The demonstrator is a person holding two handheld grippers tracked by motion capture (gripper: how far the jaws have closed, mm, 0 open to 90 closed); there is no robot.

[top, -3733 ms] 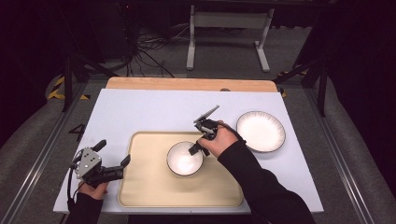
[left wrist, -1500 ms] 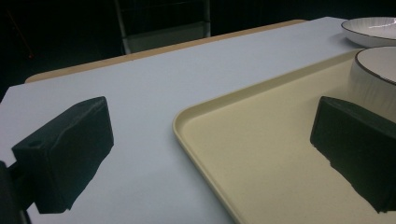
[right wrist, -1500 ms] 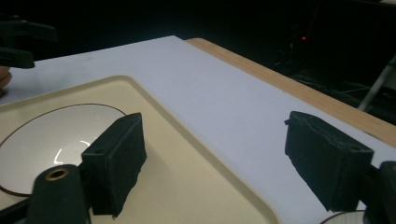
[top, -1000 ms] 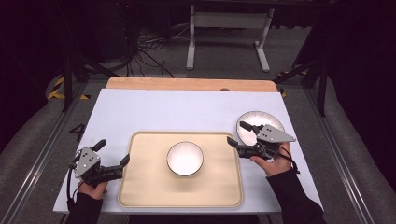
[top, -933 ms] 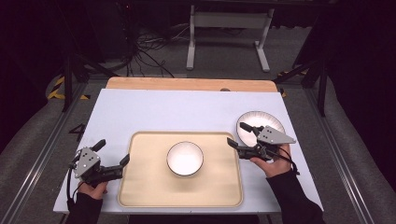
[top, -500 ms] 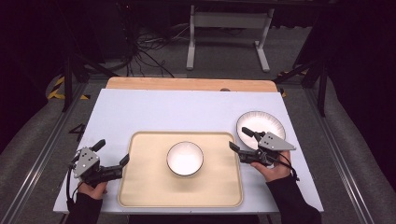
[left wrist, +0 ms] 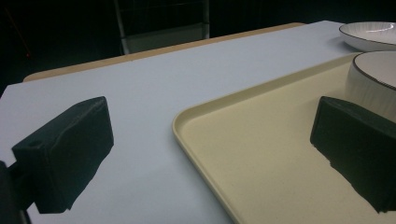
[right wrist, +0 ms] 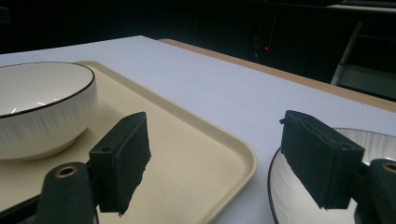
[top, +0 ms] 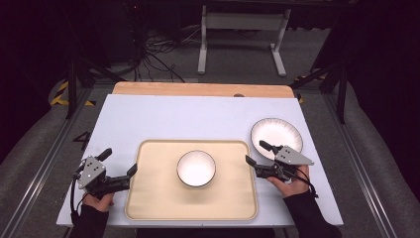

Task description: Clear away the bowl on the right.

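Hands nearest, at the near edge of the tabletop [top: 188, 116]. Left claw [top: 120, 161]: wide, empty, parked level beside the left rim of the beige tray [top: 193, 142]. Right claw [top: 254, 152]: wide too, nothing between the jaws, pointing left and hovering low between the tray's right corner and the near-left rim of the white plate [top: 280, 131]. Further in, white bowl [top: 196, 168] with a dark rim, at mid-tray, untouched. Beyond the right claw, plate flat on the tabletop, just right of the tray. Probably glazed ceramic: stiff, fairly heavy, slick, likely to chip if dropped. Best taken at the raised near rim, one jaw under and one over, squeezed firmly. Against the earliest frame: right claw no longer at the bowl, now over by the plate, and lower than a second ago; left claw unmoved.
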